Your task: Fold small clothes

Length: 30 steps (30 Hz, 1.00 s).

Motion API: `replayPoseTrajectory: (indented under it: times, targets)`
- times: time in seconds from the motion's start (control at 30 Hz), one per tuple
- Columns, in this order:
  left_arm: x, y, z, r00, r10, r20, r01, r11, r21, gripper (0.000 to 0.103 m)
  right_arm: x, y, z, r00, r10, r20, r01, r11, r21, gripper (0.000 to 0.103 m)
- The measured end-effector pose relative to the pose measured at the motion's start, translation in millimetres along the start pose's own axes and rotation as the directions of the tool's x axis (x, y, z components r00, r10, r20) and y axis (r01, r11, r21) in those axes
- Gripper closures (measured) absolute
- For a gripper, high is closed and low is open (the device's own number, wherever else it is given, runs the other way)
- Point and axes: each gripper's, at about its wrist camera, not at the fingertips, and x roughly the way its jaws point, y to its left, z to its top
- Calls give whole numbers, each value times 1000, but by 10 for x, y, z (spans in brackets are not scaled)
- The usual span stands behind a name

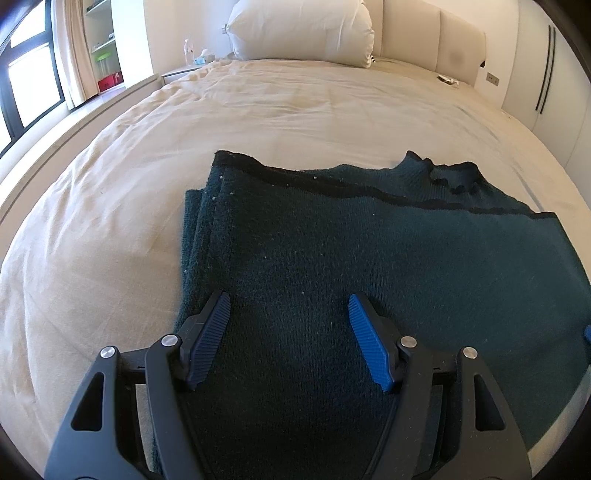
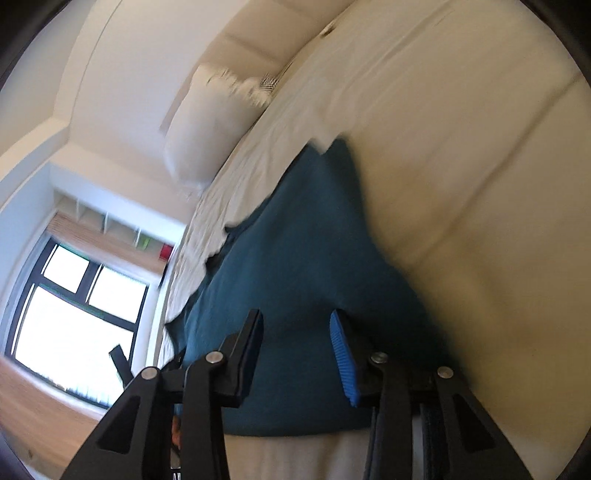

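Knitwear dominates both views: a dark teal sweater [image 1: 332, 240] lies folded on the bed [image 1: 258, 110], spread flat on the cream sheet, with a black-trimmed edge running across its far side and its ribbed collar [image 1: 439, 177] poking out beyond that edge. Small pale specks of lint dot the knit.

The left tool [image 1: 289, 308] hovers over the near part of the sweater with its blue-padded fingers [image 1: 364, 339] spread wide and nothing between them; whether the tips touch the knit cannot be told.

In the right wrist view, which is rolled sideways and blurred, the right tool [image 2: 297, 323] is likewise spread wide over the sweater [image 2: 295, 240], gripping nothing, near the garment's edge where it meets the bare sheet of the bed [image 2: 461, 184].

Beyond the sweater, at the head of the bed, a white pillow [image 1: 299, 29] leans against a padded cream headboard [image 1: 443, 40]. Beside the pillow stand a clear plastic bottle [image 1: 188, 51] and a tissue pack [image 1: 204, 58]. Farther that way, a black-framed window [image 1: 29, 81] glows bright, with a curtain [image 1: 75, 51] and open shelves [image 1: 103, 44] next to it.
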Motion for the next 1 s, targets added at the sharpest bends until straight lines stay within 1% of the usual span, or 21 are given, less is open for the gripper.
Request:
replayPoseTrajectory:
  times: [0.07,0.13,0.17,0.2,0.3,0.33,0.37,0.4,0.47,0.53,0.6,0.63,0.7,0.73,0.77,0.8,0.87,0.9,0.93,0.97,1.0]
  targets:
    - [-9,1,-4,1000,0,2,0,1000,-1,37,-169,-40,75,998,-38,50,38,999,8,57]
    - [-47,10,-17,1000,3,3,-3,1000,-2,37,-284,-65,143,996,-52,78,51,999,13,54]
    - [-77,15,-31,1000,6,5,-6,1000,-2,37,-327,-58,167,994,-61,95,59,998,15,49]
    - [-109,25,-55,1000,10,5,-10,1000,-2,37,-370,-42,177,992,-66,108,66,998,11,45]
    - [-243,92,-156,1000,2,2,-2,1000,-18,37,-492,51,218,984,-105,145,109,994,-21,44]
    - [-322,141,-201,1000,-4,6,4,999,-39,37,-520,68,231,982,-113,154,118,993,-26,42]
    - [-395,199,-245,1000,-17,9,17,998,-68,37,-569,41,245,980,-117,160,123,992,-27,37]
    - [-480,278,-303,999,-34,17,35,994,-108,35,-625,9,266,978,-127,167,132,991,-21,35]
    - [-620,461,-428,998,-43,35,48,981,-189,31,-641,-30,229,973,-152,176,157,987,-17,35]
    - [-674,655,-551,997,-78,25,82,963,-259,30,-665,-96,242,972,-178,156,184,983,-22,35]
    - [-668,790,-642,993,-116,0,111,948,-300,30,-659,-118,217,973,-188,131,194,980,-36,34]
    - [-680,813,-669,993,-118,0,113,947,-300,30,-647,-108,197,974,-193,121,200,978,-52,34]
    - [-751,849,-704,995,-97,3,94,950,-299,30,-626,-53,153,973,-199,116,210,974,-85,34]
    - [-800,863,-707,996,-92,16,93,947,-307,30,-579,64,118,981,-167,101,179,976,-126,34]
    - [-869,863,-702,994,-100,41,108,944,-312,30,-579,64,118,981,-167,101,179,976,-126,34]
    - [-937,836,-687,991,-115,64,129,943,-306,30,-551,129,93,985,-145,92,157,976,-148,34]
    - [-930,776,-676,993,-116,33,120,950,-287,30,-456,256,55,990,-125,71,136,972,-189,34]
    - [-898,763,-688,991,-132,16,131,947,-294,30,-424,293,44,989,-128,72,140,971,-196,34]
    - [-859,800,-704,986,-167,6,160,933,-322,30,-393,256,54,983,-165,86,177,972,-157,34]
    - [-818,845,-739,979,-202,-3,187,914,-361,30,-393,256,54,983,-165,86,177,972,-157,34]
    - [-775,906,-773,973,-229,-11,205,891,-404,30,-390,207,70,980,-177,85,187,974,-130,34]
